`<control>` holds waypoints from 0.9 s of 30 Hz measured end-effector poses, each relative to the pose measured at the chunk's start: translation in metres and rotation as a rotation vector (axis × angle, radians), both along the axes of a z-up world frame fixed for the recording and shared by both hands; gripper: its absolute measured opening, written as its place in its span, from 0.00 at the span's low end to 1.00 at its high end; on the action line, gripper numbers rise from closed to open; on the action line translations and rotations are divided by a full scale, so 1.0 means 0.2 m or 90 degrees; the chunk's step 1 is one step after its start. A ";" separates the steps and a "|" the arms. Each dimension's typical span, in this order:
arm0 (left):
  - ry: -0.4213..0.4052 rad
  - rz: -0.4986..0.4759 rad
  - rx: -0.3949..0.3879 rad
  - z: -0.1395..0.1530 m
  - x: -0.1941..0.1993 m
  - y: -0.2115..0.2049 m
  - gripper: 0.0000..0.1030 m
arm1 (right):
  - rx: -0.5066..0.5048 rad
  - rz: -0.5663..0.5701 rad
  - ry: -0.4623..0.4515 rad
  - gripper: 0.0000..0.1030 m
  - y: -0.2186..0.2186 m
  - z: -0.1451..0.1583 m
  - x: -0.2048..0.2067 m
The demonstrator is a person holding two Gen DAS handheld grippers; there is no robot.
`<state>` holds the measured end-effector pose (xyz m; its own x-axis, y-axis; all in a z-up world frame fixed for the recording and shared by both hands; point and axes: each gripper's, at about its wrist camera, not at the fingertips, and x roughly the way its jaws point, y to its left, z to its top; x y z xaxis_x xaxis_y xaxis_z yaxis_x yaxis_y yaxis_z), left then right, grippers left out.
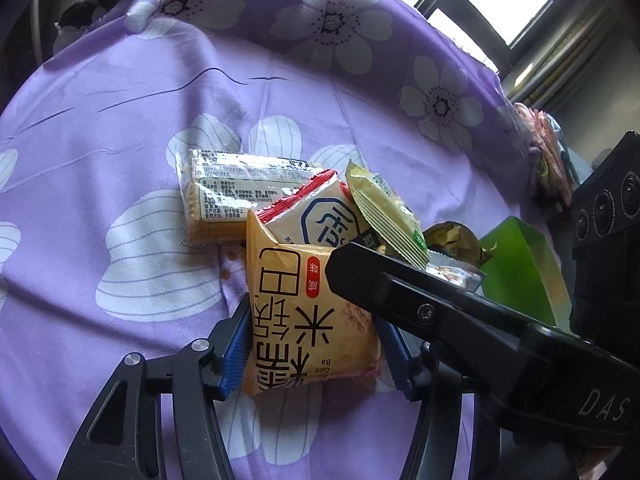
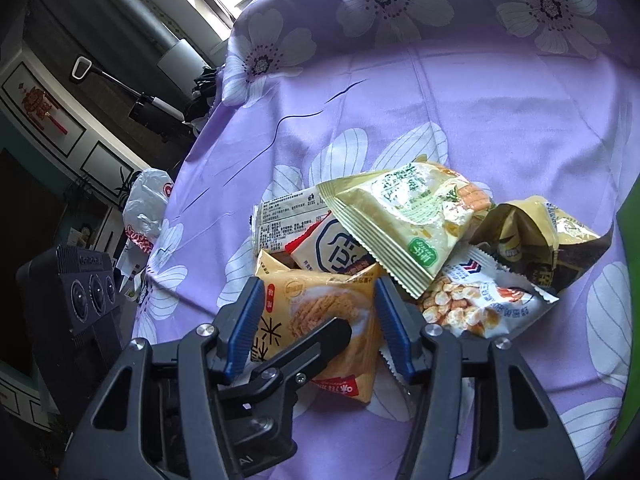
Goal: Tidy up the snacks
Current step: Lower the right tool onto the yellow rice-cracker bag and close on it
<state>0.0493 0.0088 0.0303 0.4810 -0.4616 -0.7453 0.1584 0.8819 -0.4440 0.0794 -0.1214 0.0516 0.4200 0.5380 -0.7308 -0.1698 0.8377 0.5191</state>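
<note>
Yellow rice-cracker packet [image 1: 308,316] lies at the near edge of the snack pile on the purple floral cloth [image 1: 120,120], its long axis running near to far. Both the left gripper [image 1: 316,344] and right gripper [image 2: 316,328] straddle it (blue pads at its sides), apparently gripping it.

glossy plastic snack packets [image 2: 404,216]; matt, creased cotton-like floral cloth [image 1: 100,128]

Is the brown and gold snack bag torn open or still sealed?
Torn open. The brown and gold bag has a ragged, gaping top edge, with the dark inside showing. Whether any snack is left inside cannot be told.
</note>
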 end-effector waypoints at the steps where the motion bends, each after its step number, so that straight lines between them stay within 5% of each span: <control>1: 0.000 0.001 0.001 0.01 0.00 0.00 0.56 | 0.024 0.008 0.005 0.50 0.00 0.00 0.00; 7: -0.033 -0.017 0.043 0.07 -0.06 -0.05 0.51 | 0.036 0.004 -0.003 0.50 0.01 0.02 -0.05; 12: -0.062 -0.029 0.038 0.14 -0.13 -0.07 0.47 | 0.072 -0.003 -0.013 0.50 -0.01 0.04 -0.08; 27: -0.155 -0.076 0.011 0.33 -0.27 -0.16 0.43 | 0.051 -0.043 -0.113 0.50 -0.11 0.28 -0.29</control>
<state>-0.0054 -0.0239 0.0963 0.5901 -0.5143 -0.6223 0.3623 0.8575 -0.3652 0.0205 -0.1434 0.1075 0.5757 0.5579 -0.5977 -0.2091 0.8072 0.5520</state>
